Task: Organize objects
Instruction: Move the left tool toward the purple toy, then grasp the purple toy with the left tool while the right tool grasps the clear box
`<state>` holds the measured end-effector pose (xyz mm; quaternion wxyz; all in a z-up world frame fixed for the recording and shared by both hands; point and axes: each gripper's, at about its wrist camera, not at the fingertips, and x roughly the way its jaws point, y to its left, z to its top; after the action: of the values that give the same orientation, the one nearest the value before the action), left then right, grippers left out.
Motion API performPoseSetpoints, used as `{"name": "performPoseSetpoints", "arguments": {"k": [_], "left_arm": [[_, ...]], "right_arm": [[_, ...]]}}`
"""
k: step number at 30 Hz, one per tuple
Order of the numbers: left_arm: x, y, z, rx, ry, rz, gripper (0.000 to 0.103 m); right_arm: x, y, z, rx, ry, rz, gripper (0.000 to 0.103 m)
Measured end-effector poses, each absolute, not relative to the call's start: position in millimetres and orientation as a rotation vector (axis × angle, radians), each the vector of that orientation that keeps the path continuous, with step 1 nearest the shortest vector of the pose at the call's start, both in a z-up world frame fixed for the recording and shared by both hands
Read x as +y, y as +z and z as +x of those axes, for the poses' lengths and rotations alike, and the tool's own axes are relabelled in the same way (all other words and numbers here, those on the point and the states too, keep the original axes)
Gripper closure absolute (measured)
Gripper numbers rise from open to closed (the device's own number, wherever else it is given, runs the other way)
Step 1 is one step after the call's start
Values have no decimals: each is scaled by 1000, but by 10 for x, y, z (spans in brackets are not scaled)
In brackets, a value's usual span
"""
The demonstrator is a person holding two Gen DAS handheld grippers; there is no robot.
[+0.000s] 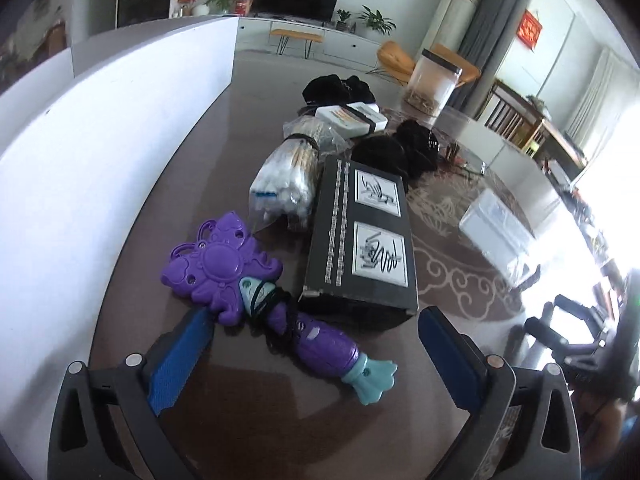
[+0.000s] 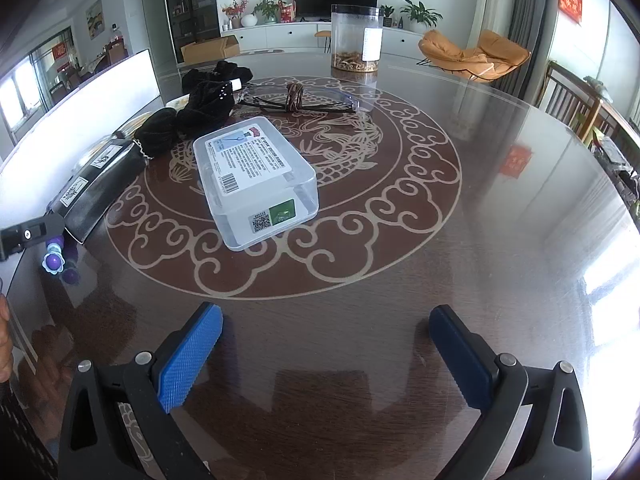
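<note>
the left gripper [image 1: 316,332] is spread wide around a purple toy [image 1: 260,300], its pads not pressing. the right gripper [image 2: 326,332] gapes over bare table [image 2: 500,208].

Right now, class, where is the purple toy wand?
In the left wrist view, the purple toy wand lies on the table between the left fingers, beside the black box.

The left tool [image 1: 314,346] stands wide open over a purple toy wand [image 1: 256,300] lying on the desk [image 1: 256,80]. Just beside the wand sits a black box [image 1: 360,240], with a bag of cotton swabs [image 1: 286,184] behind it.
</note>
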<state>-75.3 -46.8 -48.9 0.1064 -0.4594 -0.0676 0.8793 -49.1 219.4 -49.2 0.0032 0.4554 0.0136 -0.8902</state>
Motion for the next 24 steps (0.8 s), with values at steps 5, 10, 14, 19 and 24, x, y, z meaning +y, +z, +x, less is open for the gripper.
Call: {"name": "performPoseSetpoints", "arguments": {"k": [5, 10, 14, 19, 24], "left_arm": [[-530, -456, -573, -116, 2643, -1433, 42], [-825, -405, -225, -346, 2538, -1573, 51], [-871, -405, -74, -344, 2539, -1585, 50], [-775, -409, -351, -276, 2612, -1592, 35], [-630, -483, -561, -95, 2687, -1660, 26]], "right_arm": [[2193, -494, -491, 42, -2791, 1428, 0], [2193, -494, -490, 41, -2791, 1428, 0], [2193, -494, -490, 41, -2791, 1428, 0], [2191, -496, -491, 41, -2791, 1429, 0], [2193, -494, -492, 40, -2791, 1429, 0]]}}
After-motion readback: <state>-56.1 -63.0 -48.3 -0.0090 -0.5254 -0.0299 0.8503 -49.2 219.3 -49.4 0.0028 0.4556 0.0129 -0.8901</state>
